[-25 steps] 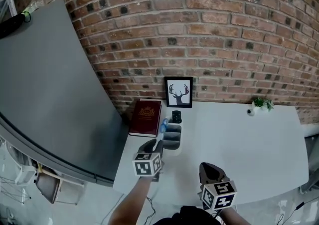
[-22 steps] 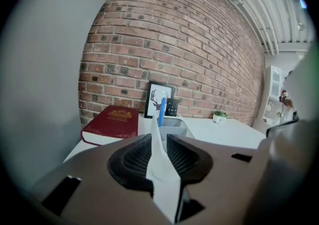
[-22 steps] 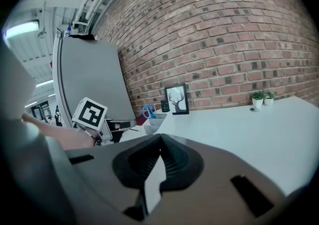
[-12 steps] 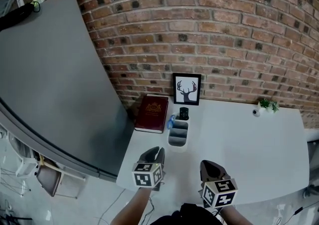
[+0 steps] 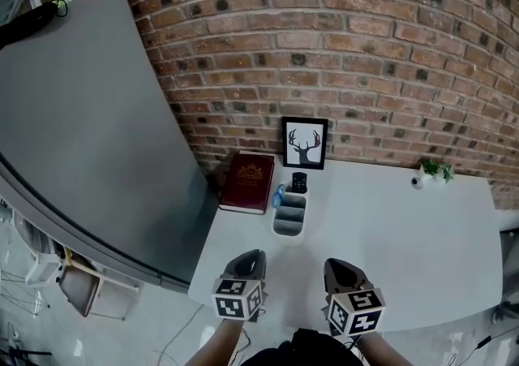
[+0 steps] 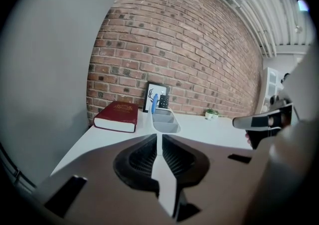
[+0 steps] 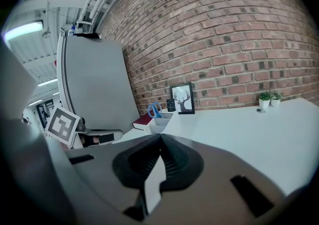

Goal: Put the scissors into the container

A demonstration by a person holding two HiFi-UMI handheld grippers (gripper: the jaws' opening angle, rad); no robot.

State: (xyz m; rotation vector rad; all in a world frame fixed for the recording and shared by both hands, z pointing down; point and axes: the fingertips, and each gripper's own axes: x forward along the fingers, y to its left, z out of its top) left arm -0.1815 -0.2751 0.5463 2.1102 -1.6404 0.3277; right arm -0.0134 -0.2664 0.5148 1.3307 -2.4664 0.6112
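Container (image 5: 289,233) grey, scissors (image 5: 279,193) blue hdls, book (image 5: 247,183) maroon.

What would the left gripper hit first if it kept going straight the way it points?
Probably the near end of the grey container, dead ahead of the left gripper, jaws shut; only bare table between. Depth unclear.

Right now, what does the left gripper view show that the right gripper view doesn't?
Only the left gripper view: the right gripper from the side, at the frame's right edge; the red book's whole cover.
Only the right gripper view: the left gripper with its marker cube; a lit ceiling lamp.
Both: the container with the blue-handled scissors standing in it, the deer picture, the potted plant, the brick wall. Each view shows its own jaws shut on nothing.
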